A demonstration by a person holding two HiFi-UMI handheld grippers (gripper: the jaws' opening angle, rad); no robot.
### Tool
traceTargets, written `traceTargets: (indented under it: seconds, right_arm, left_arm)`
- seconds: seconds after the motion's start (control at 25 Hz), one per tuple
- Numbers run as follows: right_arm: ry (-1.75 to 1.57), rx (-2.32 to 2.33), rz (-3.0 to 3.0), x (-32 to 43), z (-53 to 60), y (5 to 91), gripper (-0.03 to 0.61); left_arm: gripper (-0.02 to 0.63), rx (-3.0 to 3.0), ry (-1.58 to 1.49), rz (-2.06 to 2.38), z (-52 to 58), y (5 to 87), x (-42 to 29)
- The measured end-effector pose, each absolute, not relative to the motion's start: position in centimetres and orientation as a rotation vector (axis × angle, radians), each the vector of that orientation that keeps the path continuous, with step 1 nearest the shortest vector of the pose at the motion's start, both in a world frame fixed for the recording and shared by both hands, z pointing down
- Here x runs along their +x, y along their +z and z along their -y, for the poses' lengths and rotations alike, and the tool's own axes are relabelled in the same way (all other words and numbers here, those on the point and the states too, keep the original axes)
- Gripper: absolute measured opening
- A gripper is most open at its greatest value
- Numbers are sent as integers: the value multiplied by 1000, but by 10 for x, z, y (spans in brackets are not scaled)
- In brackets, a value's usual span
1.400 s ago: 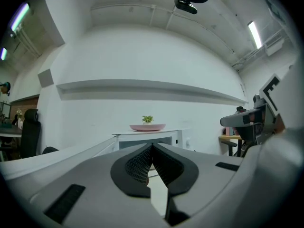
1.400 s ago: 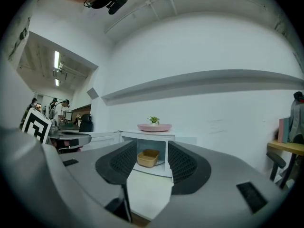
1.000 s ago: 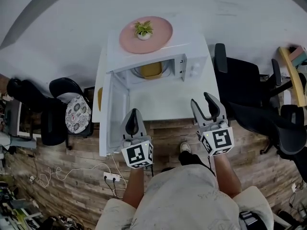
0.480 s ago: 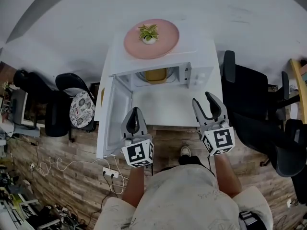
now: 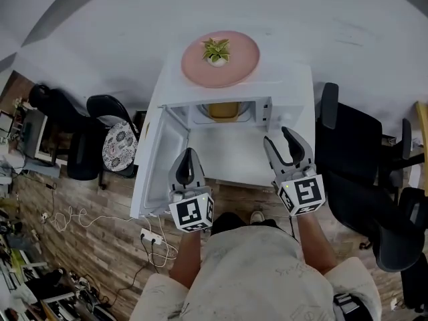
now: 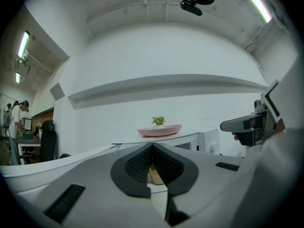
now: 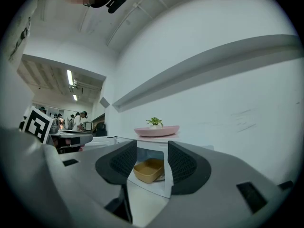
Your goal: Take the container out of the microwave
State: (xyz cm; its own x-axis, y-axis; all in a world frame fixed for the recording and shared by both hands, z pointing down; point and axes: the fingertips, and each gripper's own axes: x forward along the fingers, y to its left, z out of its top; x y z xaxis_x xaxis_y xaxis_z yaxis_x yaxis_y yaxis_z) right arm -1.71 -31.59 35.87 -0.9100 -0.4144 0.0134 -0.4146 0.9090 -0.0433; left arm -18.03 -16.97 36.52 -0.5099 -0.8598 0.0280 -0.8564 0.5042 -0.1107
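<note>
Over the last second both grippers have been carried forward, so the microwave is now approached more closely than before. The left gripper (image 5: 189,156) is held low and level in front of the person, its jaws pressed together with nothing caught between them. The right gripper (image 5: 279,139) is raised slightly further ahead, with its tips now brought over the front edge of the tabletop (image 5: 227,156). Its jaws are spread apart and empty.

Beyond the left gripper, the microwave door (image 5: 157,166) is seen swung fully open to the left, as it was already. Behind it the microwave (image 5: 287,85) stands with its cavity exposed, and the yellow container (image 5: 224,110) is still seated inside, untouched and well apart from both grippers. In the right gripper view it is framed between the open jaws.

The approach is judged to be under way, with the reach into the cavity not yet begun. On top of the microwave a pink plate (image 5: 234,72) with a small plant (image 5: 217,49) is carried.
</note>
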Motion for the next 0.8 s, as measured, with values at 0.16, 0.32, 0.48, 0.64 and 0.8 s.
traceTargets:
  seconds: [0.16, 0.32, 0.48, 0.64, 0.8]
  right_arm:
    - [43, 608, 3071, -24, 312, 363, 207]
    - [30, 557, 3049, -34, 309, 374, 207]
    - [28, 525, 3050, -50, 308, 381, 207]
    - [2, 478, 3037, -70, 300, 390, 207]
    - [-15, 444, 3035, -84, 292, 396, 207]
  left_arm:
    - [8, -1517, -168, -2715, 168, 371, -181]
    - [8, -1517, -160, -2731, 167, 380, -185]
    - [8, -1495, -159, -2735, 168, 387, -197]
    - [8, -1484, -159, -2731, 162, 389, -207]
    - [8, -1468, -151, -2757, 154, 403, -217]
